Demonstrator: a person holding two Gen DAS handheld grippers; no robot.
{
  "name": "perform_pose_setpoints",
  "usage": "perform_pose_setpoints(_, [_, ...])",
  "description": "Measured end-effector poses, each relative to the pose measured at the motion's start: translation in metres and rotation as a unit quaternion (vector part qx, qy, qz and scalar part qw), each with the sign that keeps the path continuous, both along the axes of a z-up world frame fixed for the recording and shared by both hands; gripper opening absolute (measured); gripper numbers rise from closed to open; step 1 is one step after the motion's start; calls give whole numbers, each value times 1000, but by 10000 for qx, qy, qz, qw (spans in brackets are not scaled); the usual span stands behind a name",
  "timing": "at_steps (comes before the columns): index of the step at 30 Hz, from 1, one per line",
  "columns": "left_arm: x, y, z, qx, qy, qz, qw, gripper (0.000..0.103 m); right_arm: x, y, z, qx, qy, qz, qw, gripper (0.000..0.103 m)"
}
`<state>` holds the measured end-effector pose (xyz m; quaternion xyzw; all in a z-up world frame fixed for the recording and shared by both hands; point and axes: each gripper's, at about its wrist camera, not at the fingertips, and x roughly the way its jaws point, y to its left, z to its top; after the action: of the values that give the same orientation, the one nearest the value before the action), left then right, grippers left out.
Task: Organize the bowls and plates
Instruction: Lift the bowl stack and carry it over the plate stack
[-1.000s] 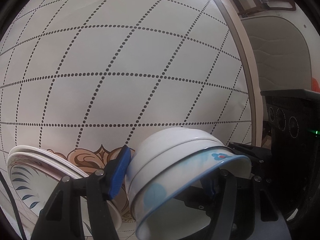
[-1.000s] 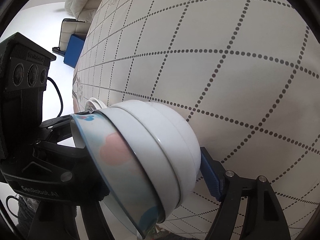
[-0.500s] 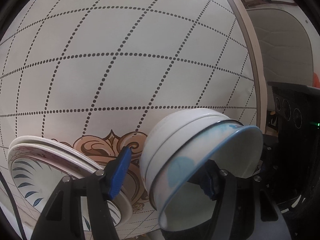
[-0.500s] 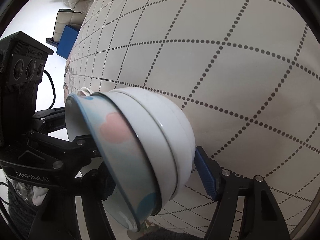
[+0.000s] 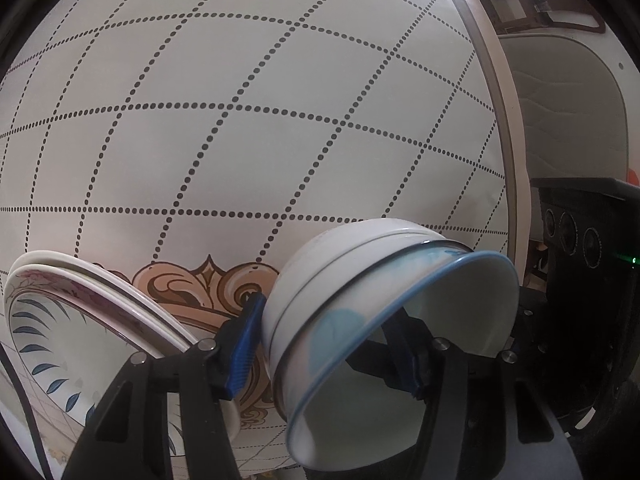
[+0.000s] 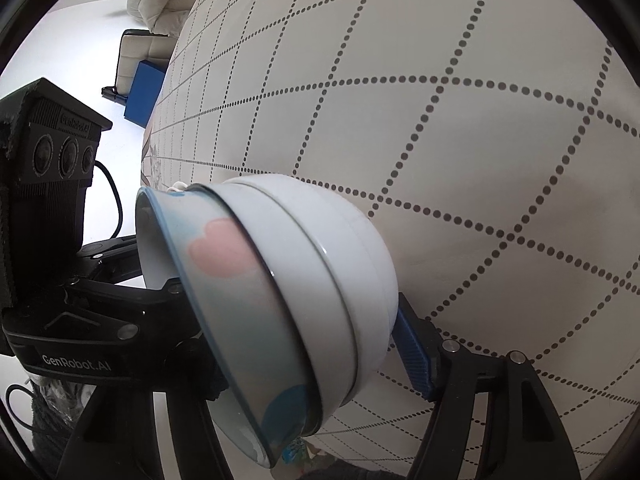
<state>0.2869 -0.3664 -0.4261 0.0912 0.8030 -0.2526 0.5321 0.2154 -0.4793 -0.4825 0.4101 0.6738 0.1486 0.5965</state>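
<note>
White porcelain fills both views: we hold a nested stack of bowls (image 5: pixel 360 304) tipped on its side above the dotted tablecloth (image 5: pixel 240 120), the innermost bowl blue-rimmed with a pink blot showing in the right wrist view. Our left gripper (image 5: pixel 332 348) has just been closing, and its blue pads straddle the stack wall, one outside on the white bowl, one inside the blue-rimmed bowl; it grips the stack. Our right gripper (image 6: pixel 304 344) has also been closing a little; one blue pad sits at the stack's base, the other jaw is hidden behind the bowls, so we cannot tell whether it truly clamps. Compared with a second ago the stack sits higher and further right in the left view, its mouth turned more toward us; the stack of plates (image 5: pixel 80 320) lies just beside it at the table edge. We judge the bowls are being steadied between both tools before being set down near the plates.
</note>
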Motion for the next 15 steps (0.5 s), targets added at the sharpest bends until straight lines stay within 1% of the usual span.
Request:
perform_pose_setpoints(10, [1,1,13,-35,-154,111,9998,55,11,2,10,-52,-147,110,9998,71])
perform_pose_setpoints(15, [2,11,25,-63,-226,159,9996,56,18,0,20,-58,-221,192,9996,72])
